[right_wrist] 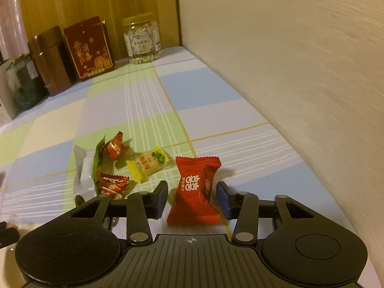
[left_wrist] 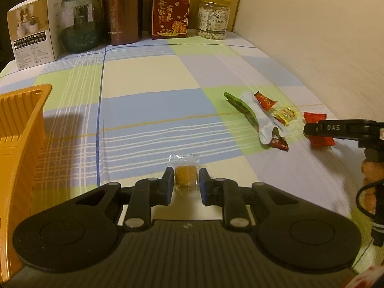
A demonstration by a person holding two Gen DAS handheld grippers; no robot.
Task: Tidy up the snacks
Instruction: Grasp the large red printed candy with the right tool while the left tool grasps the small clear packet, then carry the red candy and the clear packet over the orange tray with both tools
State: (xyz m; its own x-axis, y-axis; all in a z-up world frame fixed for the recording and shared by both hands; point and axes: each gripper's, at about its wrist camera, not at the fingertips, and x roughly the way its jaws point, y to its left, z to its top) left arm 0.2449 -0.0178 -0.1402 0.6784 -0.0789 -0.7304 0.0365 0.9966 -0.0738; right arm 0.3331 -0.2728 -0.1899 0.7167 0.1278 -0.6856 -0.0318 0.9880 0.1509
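My left gripper straddles a clear-wrapped brown candy on the checked cloth; its jaws stand close to both sides of the candy, with small gaps. An orange basket stands at the left. My right gripper is open around a red wrapped snack lying on the cloth, fingers apart from it. The right gripper also shows in the left wrist view, over that red snack. A pile of snacks lies left of it: a yellow candy, two red candies, a green-white pouch.
Along the back stand a white box, a glass jar, a brown canister, a red box and a nut jar. A wall runs close along the right side.
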